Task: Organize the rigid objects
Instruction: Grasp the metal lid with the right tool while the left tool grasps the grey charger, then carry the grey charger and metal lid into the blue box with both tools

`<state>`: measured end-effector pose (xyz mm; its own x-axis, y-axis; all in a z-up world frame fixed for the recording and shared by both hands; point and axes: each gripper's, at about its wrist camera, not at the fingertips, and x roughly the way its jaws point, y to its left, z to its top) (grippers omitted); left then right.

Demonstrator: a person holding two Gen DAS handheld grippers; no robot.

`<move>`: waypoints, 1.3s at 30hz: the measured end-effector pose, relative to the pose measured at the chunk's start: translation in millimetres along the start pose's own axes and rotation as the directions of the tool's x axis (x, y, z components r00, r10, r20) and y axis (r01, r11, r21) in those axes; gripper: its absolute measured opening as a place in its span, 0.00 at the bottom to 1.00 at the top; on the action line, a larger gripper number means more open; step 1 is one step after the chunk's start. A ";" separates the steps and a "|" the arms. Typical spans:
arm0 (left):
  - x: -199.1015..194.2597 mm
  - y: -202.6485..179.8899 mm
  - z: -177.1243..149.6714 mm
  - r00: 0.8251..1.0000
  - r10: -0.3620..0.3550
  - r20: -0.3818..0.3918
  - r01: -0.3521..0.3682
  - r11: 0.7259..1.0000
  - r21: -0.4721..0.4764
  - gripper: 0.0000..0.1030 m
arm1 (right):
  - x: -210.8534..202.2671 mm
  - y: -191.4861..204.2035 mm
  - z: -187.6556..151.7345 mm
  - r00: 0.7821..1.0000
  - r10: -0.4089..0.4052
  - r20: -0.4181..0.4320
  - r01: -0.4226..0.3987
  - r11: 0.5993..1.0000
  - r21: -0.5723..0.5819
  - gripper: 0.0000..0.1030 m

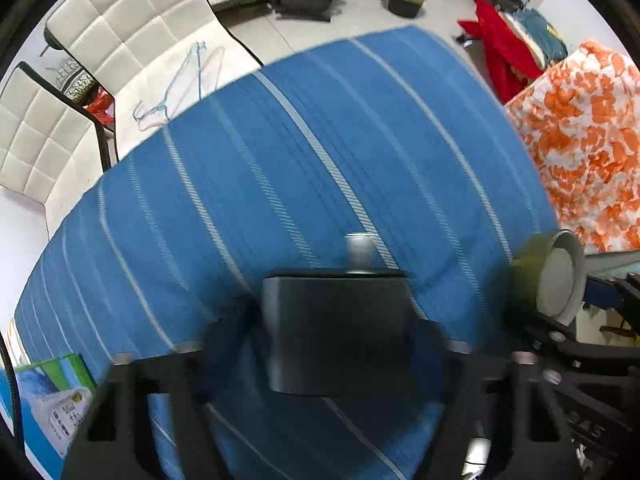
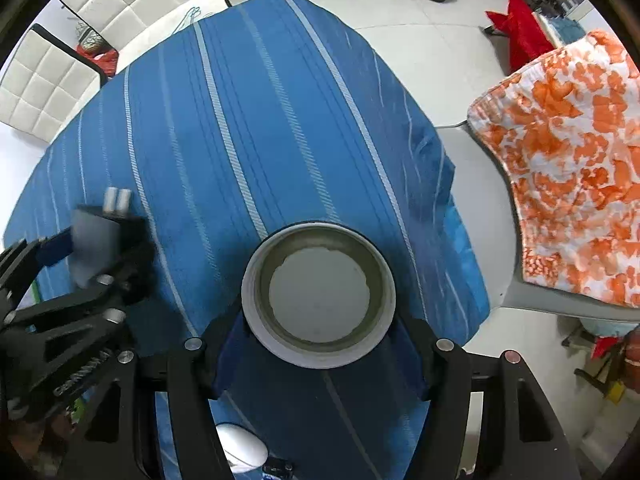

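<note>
I had the left tongs (image 1: 336, 328) clamped on the plug (image 1: 336, 320) and the right tongs (image 2: 320, 340) gripping the jar (image 2: 318, 296), both lifted above the worktop (image 2: 240, 120) for sorting.

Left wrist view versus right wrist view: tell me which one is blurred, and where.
Left wrist view: motion-smeared; the black plug adapter in the left gripper and the round grey-rimmed lid at the right edge are soft. Right wrist view: sharper; the lid in the right gripper is crisp, only the adapter blurs. Both show fisheye bending.
</note>
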<state>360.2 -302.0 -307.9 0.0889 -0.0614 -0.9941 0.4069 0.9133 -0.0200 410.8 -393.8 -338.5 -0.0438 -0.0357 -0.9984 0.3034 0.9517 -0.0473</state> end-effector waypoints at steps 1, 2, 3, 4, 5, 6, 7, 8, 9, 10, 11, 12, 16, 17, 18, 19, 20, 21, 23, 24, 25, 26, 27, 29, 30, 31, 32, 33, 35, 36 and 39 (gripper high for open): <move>-1.6 2.2 -3.7 1.000 0.012 -0.004 -0.012 1.000 -0.004 0.54 | -0.1 1.8 -0.7 1.000 -0.012 0.008 0.012 1.000 0.004 0.65; -0.3 6.5 -8.5 1.000 0.004 -0.010 -0.004 1.000 -0.019 0.54 | -0.4 4.9 -2.3 0.999 -0.025 0.019 0.025 1.000 0.004 0.65; -1.1 12.4 -16.7 1.000 -0.012 -0.010 0.011 0.999 -0.046 0.54 | -0.1 7.8 -2.2 0.999 -0.030 0.024 0.030 1.000 -0.002 0.65; -1.6 15.8 -21.3 1.000 -0.007 -0.010 0.007 0.999 -0.054 0.54 | -0.1 13.1 -4.2 0.999 -0.036 0.029 0.036 0.999 -0.016 0.64; -2.2 19.7 -27.4 1.000 0.006 -0.013 -0.007 0.998 -0.060 0.54 | -0.4 17.3 -5.7 0.999 -0.035 0.031 0.036 0.999 -0.025 0.64; -3.8 24.0 -37.8 1.000 0.011 -0.010 -0.011 0.997 -0.077 0.54 | -0.3 21.6 -7.7 0.999 -0.033 0.032 0.035 0.999 -0.035 0.64; -3.9 26.5 -41.9 1.000 0.011 -0.009 -0.012 0.996 -0.088 0.54 | 0.1 25.6 -9.9 0.999 -0.032 0.035 0.033 0.998 -0.045 0.64; -5.5 30.2 -51.8 1.000 0.012 -0.011 -0.013 0.994 -0.105 0.54 | -0.1 30.5 -13.3 0.999 -0.029 0.039 0.032 0.998 -0.056 0.64; -6.5 32.5 -58.3 1.000 0.009 -0.011 -0.011 0.993 -0.117 0.54 | -0.8 35.0 -16.8 0.998 -0.031 0.046 0.034 0.997 -0.063 0.64; -8.7 34.7 -64.4 1.000 0.011 -0.007 -0.012 0.992 -0.129 0.54 | -2.0 41.1 -22.5 0.998 -0.032 0.054 0.037 0.996 -0.077 0.64; -11.6 36.6 -71.0 1.000 0.016 0.000 -0.015 0.991 -0.136 0.54 | -3.2 45.6 -26.7 0.998 -0.032 0.058 0.036 0.996 -0.081 0.64; -14.7 38.1 -75.7 1.000 0.019 0.005 -0.018 0.990 -0.139 0.54 | -5.0 49.0 -31.5 0.998 -0.028 0.063 0.033 0.996 -0.081 0.64; -38.5 45.4 -97.6 0.999 0.016 0.041 -0.009 0.986 -0.165 0.54 | -19.0 59.6 -52.7 0.996 -0.007 0.088 0.013 0.997 -0.073 0.64; -43.0 48.3 -98.8 0.999 0.015 0.050 -0.007 0.986 -0.167 0.54 | -24.7 62.7 -58.6 0.995 -0.002 0.099 0.010 0.997 -0.075 0.64; -54.2 49.8 -105.2 0.997 0.014 0.071 -0.001 0.986 -0.170 0.54 | -30.8 65.7 -64.2 0.994 -0.001 0.110 0.010 0.997 -0.075 0.64; -63.0 51.6 -108.5 0.996 0.012 0.088 0.003 0.985 -0.171 0.54 | -39.4 68.9 -71.0 0.992 0.000 0.126 0.010 0.997 -0.074 0.64; -69.2 52.6 -111.9 0.995 0.012 0.099 0.005 0.985 -0.172 0.54 | -45.3 71.6 -75.1 0.991 0.002 0.136 0.009 0.997 -0.075 0.64; -82.7 54.0 -118.3 0.992 0.010 0.123 0.011 0.986 -0.169 0.54 | -54.8 75.5 -81.8 0.989 0.006 0.150 0.006 0.997 -0.075 0.64; -98.0 59.8 -126.7 0.988 0.008 0.155 0.018 0.986 -0.165 0.54 | -72.8 84.3 -93.1 0.984 0.014 0.175 0.001 0.997 -0.084 0.64; -109.8 62.8 -133.5 0.984 0.010 0.175 0.018 0.987 -0.159 0.54 | -82.2 88.1 -99.5 0.982 0.015 0.188 0.002 0.996 -0.088 0.64; -121.5 66.4 -140.6 0.981 0.010 0.193 0.020 0.988 -0.152 0.54 | -90.0 91.8 -104.7 0.980 0.016 0.198 0.003 0.996 -0.092 0.64; -128.5 68.7 -145.0 0.979 0.011 0.204 0.020 0.988 -0.153 0.54 | -101.3 97.1 -113.2 0.977 0.020 0.212 0.001 0.995 -0.098 0.64; -144.2 73.8 -154.7 0.974 0.013 0.228 0.023 0.988 -0.154 0.54 | -113.1 103.4 -122.5 0.974 0.031 0.225 -0.007 0.995 -0.104 0.64; -164.7 82.7 -166.8 0.967 0.021 0.252 0.018 0.988 -0.151 0.54 | -133.1 117.2 -138.8 0.968 0.046 0.246 -0.015 0.992 -0.124 0.63; -177.5 89.0 -176.3 0.963 0.026 0.269 0.016 0.988 -0.153 0.54 | -143.7 125.2 -148.2 0.965 0.055 0.257 -0.021 0.991 -0.134 0.63; -183.6 92.4 -179.1 0.961 0.031 0.276 0.012 0.988 -0.153 0.54 | -150.8 131.4 -154.8 0.963 0.063 0.263 -0.026 0.989 -0.143 0.63; -193.7 96.5 -187.4 0.957 0.042 0.288 0.004 0.988 -0.155 0.54 | -160.5 140.5 -164.3 0.959 0.077 0.272 -0.036 0.988 -0.152 0.63; -206.4 105.4 -199.4 0.951 0.054 0.304 -0.005 0.987 -0.161 0.54 | -169.0 149.0 -172.9 0.956 0.089 0.280 -0.044 0.986 -0.161 0.63; -217.7 113.9 -211.3 0.946 0.068 0.317 -0.013 0.985 -0.174 0.54 | -188.2 171.9 -195.2 0.947 0.108 0.302 -0.053 0.981 -0.185 0.63; -225.1 120.7 -220.2 0.943 0.076 0.325 -0.016 0.983 -0.184 0.54 | -193.1 178.0 -200.8 0.944 0.114 0.308 -0.056 0.980 -0.189 0.63; -244.5 142.0 -250.6 0.935 0.105 0.339 -0.031 0.976 -0.216 0.54 | -214.2 207.6 -227.0 0.933 0.143 0.331 -0.074 0.974 -0.213 0.42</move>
<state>168.4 -56.3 -94.2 0.4339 -0.0980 -0.8956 0.1979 0.9801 -0.0114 267.1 -119.4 -127.4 0.3178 0.0015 -0.9481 0.0965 0.9948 0.0340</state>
